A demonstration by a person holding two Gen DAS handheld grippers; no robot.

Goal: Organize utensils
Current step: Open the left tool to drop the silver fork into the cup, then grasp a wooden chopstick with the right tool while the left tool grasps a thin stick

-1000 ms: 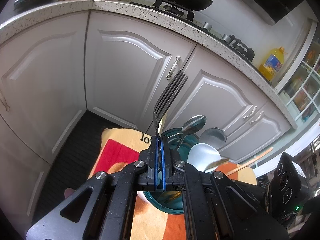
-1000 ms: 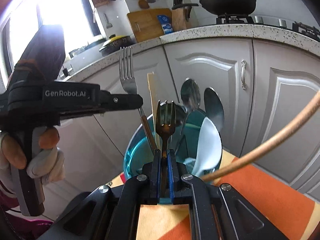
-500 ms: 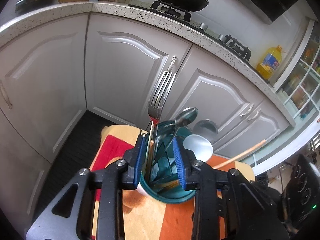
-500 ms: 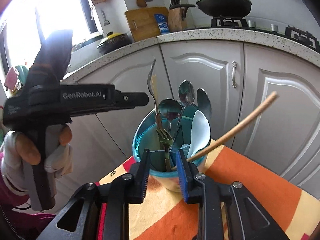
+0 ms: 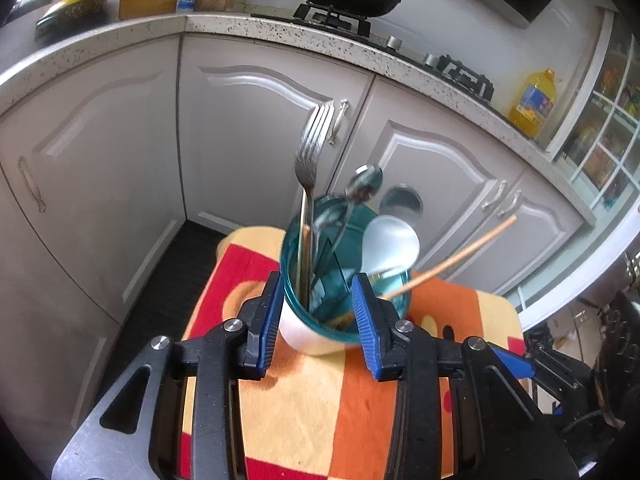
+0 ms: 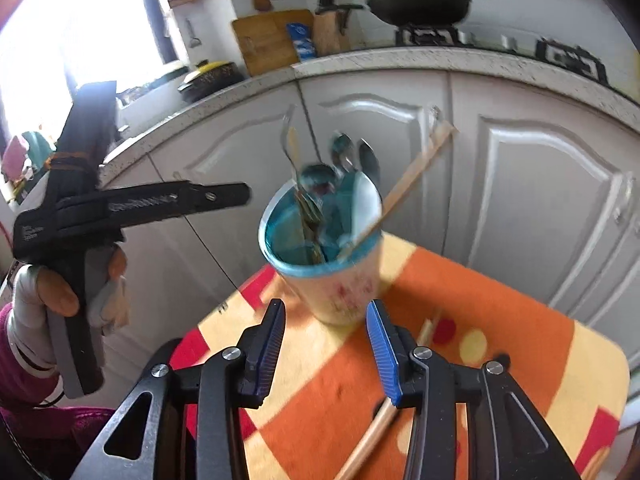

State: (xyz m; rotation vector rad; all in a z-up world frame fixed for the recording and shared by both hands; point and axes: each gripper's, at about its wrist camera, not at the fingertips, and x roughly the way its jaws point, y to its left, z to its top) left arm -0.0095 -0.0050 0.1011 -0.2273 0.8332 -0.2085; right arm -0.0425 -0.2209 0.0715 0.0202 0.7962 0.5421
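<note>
Steel fork (image 5: 310, 152) upright in round teal-lined cup (image 5: 296, 320); both hand-held grippers opening, empty

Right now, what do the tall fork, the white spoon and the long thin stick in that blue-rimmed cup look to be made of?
The tall fork looks like polished steel: grey and shiny. The white spoon seems glazed ceramic or plastic: smooth, opaque white; I can't tell which. The long thin stick looks like bare wood or bamboo: matte tan. The blue-rimmed cup is glossy white outside.
</note>
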